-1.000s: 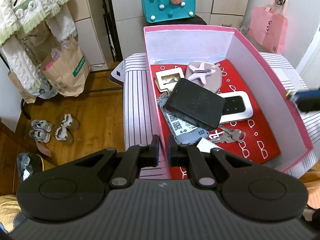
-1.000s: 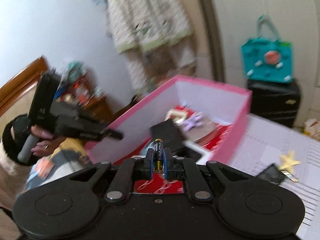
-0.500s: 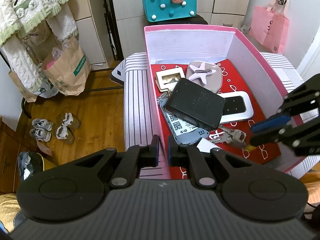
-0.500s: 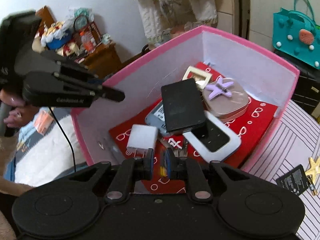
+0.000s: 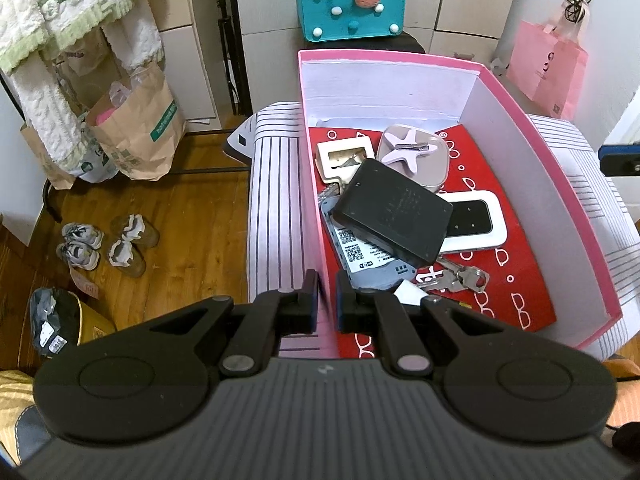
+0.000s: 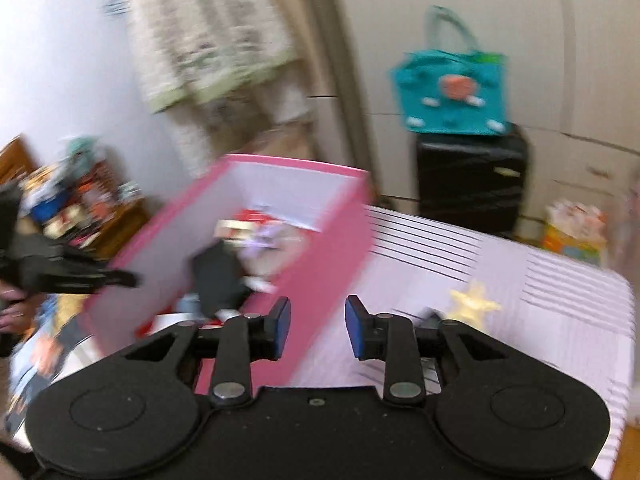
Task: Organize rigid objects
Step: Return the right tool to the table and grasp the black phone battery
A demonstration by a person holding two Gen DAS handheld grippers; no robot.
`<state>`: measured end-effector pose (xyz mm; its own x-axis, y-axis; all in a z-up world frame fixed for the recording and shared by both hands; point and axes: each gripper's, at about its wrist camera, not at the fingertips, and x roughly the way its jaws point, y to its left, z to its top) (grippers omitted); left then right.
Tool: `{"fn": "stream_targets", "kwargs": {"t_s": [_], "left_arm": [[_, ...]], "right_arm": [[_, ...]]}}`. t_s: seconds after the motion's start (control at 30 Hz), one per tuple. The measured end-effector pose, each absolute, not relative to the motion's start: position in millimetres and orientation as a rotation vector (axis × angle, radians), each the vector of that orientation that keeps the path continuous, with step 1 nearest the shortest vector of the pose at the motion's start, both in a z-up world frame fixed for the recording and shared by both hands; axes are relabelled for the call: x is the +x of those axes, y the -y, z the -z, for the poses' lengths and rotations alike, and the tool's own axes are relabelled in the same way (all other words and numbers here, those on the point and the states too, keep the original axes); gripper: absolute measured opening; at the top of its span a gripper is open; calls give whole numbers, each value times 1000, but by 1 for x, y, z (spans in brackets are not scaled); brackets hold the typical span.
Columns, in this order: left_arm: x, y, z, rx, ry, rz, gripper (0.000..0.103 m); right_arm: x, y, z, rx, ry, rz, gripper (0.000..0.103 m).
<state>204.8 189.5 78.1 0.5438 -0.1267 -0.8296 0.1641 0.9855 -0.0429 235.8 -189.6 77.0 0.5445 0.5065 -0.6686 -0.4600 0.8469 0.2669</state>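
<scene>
Pink box (image 6: 332, 248) left of centre frame, just beyond my right claw (image 6: 318, 330), jaws just been opening, nothing between them, yellow star (image 6: 474, 300) on striped cloth (image 6: 560, 300) upper right of fingertips, left claw (image 5: 327, 300) closed at box near wall.

We see a pink box (image 5: 556, 184) of matt cardboard with white inner walls, its red paper lining just ahead of our left tongs. In it lie a matt black plastic case (image 5: 394, 210), shiny metal keys (image 5: 456, 276) and a glossy white device (image 5: 474, 222). The striped cloth (image 5: 276, 200) looks smooth; the floor (image 5: 188, 216) is polished wood.
</scene>
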Motion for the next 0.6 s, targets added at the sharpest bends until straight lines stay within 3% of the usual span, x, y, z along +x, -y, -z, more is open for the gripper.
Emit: {"fn": "stream_targets", "kwargs": {"t_s": [0.3, 0.4, 0.6], "left_arm": [[206, -185, -79, 51, -989, 149, 8], [206, -185, -80, 50, -989, 148, 8], [206, -182, -79, 69, -997, 141, 8]], "right_arm": [[240, 209, -7, 93, -898, -454, 50], [244, 206, 11, 97, -905, -437, 60], [262, 204, 29, 142, -905, -402, 63]]}}
